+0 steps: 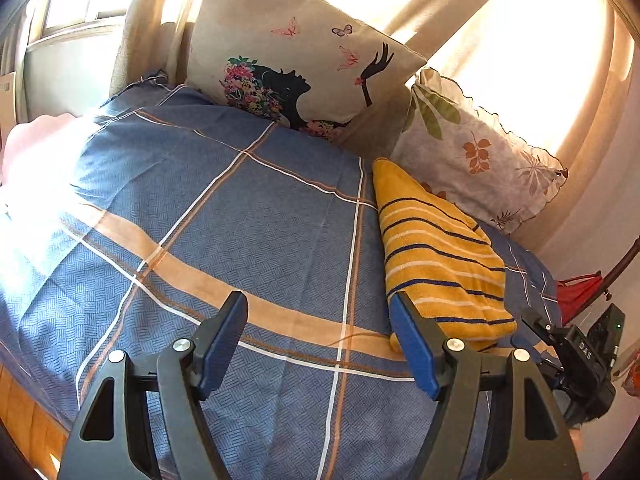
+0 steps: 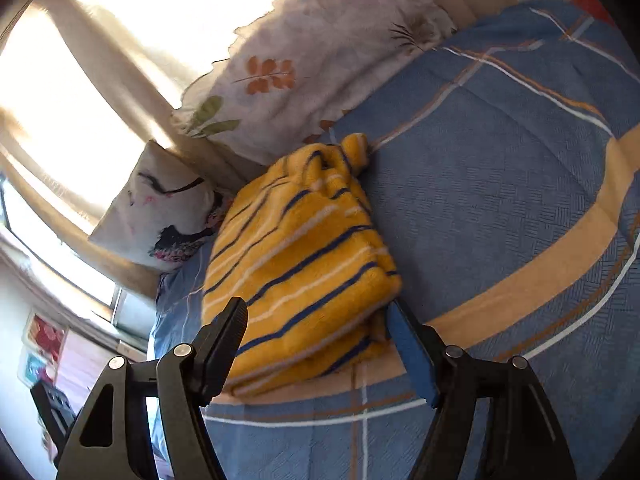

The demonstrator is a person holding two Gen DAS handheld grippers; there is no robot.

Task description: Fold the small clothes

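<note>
A yellow garment (image 1: 436,256) with blue and white stripes lies folded on the blue checked bedspread (image 1: 248,216), near the pillows. My left gripper (image 1: 318,308) is open and empty, over bare bedspread just left of the garment's near end. The other gripper (image 1: 576,352) shows at the right edge of the left wrist view. In the right wrist view the folded garment (image 2: 296,256) lies straight ahead. My right gripper (image 2: 316,316) is open, its jaws to either side of the garment's near edge, holding nothing.
A cushion (image 1: 304,60) printed with a woman's profile and butterflies and a leaf-print pillow (image 1: 476,152) lean against sunlit curtains at the head of the bed. A red object (image 1: 576,292) is past the bed's right side. The bedspread (image 2: 500,184) stretches right of the garment.
</note>
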